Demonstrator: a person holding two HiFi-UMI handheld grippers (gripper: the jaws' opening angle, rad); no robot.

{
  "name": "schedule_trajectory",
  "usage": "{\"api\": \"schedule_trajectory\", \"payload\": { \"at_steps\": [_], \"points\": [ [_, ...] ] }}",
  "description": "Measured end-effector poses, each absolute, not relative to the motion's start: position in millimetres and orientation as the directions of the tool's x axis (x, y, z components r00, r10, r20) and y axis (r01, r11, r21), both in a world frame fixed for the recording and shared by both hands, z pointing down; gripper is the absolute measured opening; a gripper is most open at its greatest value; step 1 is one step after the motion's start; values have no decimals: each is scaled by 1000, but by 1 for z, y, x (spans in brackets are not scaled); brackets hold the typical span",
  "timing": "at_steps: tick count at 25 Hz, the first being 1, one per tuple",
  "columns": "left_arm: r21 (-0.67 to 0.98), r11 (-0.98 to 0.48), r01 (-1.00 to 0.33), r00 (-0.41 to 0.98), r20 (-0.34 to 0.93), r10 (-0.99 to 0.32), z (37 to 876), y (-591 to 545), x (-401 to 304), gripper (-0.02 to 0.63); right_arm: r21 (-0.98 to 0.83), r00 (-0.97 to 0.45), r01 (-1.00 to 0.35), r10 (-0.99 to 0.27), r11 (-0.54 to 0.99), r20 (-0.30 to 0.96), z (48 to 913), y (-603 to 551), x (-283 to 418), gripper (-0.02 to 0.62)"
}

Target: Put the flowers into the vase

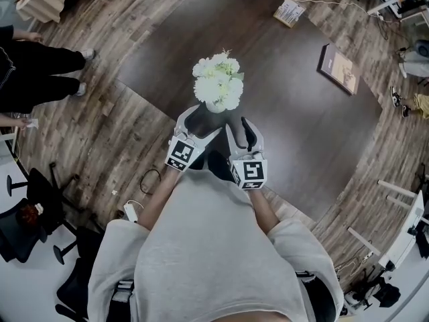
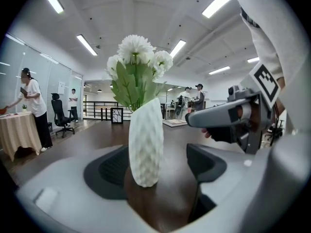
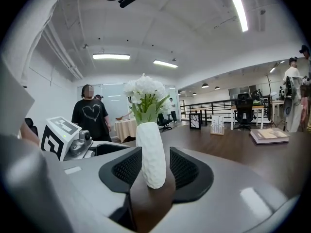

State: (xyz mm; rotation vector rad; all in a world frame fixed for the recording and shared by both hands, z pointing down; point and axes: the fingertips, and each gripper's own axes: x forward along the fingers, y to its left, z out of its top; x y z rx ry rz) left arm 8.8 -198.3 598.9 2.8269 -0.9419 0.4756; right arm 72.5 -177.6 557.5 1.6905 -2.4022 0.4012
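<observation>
Flowers (image 1: 218,82): white, set in vase (image 2: 146,142) on table (image 1: 301,133); near it, left gripper (image 1: 201,117) held wide, right gripper (image 1: 242,129) narrower, both empty

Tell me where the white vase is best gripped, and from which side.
Probably the vase at mid-body, approached level from the side. It stands upright, tall and narrow enough to fit between jaws, with a textured wall; the flowers overhang its mouth, so coming from above would likely crush them.
</observation>
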Motion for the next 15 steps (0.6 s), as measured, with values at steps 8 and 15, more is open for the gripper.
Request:
{"api": "schedule_trajectory", "payload": {
  "at_steps": [8, 15],
  "points": [
    [12, -759, -651, 733, 272, -624, 575, -172, -5, 212, -96, -323, -946, -908, 309, 268, 547, -150, 83, 20],
    [-2, -781, -624, 764, 204, -612, 539, -130, -32, 11, -82, -314, -950, -916, 303, 251, 532, -106, 62, -2]
  ]
}}
